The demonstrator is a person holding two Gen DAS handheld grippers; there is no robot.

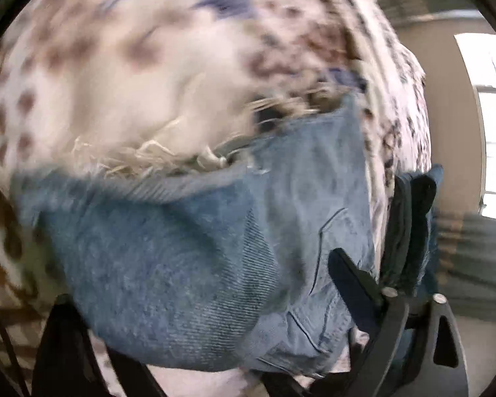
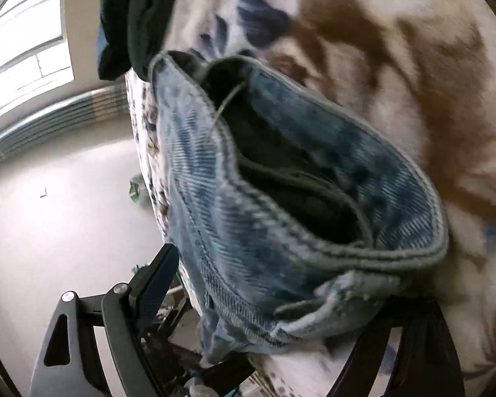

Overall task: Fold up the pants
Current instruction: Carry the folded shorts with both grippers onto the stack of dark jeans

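The pants are light blue jeans. In the left wrist view a leg end with a frayed hem [image 1: 195, 258] fills the lower middle, bunched between my left gripper's [image 1: 215, 347] black fingers [image 1: 350, 281], which are shut on it. In the right wrist view the waistband with a belt loop [image 2: 297, 231] gapes open, held between my right gripper's [image 2: 281, 347] fingers [image 2: 155, 284], which are shut on it. Both ends are lifted above the bed. Both views are motion-blurred.
A white bedspread with brown and blue floral print [image 1: 115, 66] lies under the jeans; it also shows in the right wrist view [image 2: 413, 66]. Dark folded clothes [image 2: 139, 16] sit at the bed's edge. Pale floor [image 2: 66, 198], a radiator and a window lie beyond.
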